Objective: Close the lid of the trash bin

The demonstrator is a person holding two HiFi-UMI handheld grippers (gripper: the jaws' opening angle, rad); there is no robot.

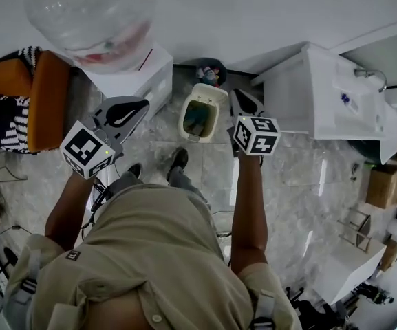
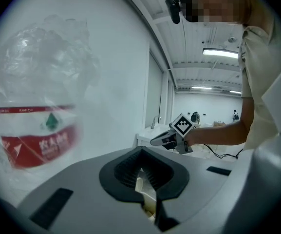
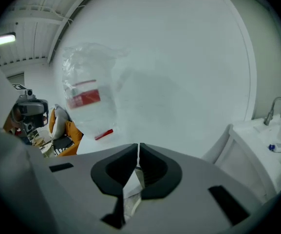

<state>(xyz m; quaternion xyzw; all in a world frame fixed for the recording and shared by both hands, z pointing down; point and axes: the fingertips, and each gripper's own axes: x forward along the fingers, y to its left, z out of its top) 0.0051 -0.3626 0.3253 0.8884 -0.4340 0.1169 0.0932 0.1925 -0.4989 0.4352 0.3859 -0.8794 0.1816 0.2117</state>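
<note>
A cream trash bin [image 1: 201, 117] stands on the marble floor between my two grippers, its top open and dark rubbish showing inside. I cannot make out its lid. My left gripper [image 1: 143, 105] hovers to the bin's left, its jaws together and empty. My right gripper [image 1: 235, 96] hangs just right of the bin's rim, shut with nothing in it. In the left gripper view the left gripper [image 2: 141, 152] points toward the right gripper [image 2: 172, 139]. In the right gripper view the right gripper [image 3: 138, 147] shows only a thin slit between its pads.
A water dispenser with a big clear bottle [image 1: 95, 19] stands left of the bin on a white cabinet [image 1: 140, 78]. A white sink counter [image 1: 336, 95] is to the right and a dark small bin [image 1: 210, 71] behind. An orange chair [image 1: 36, 102] sits at the far left. My shoes [image 1: 177, 160] stand just before the bin.
</note>
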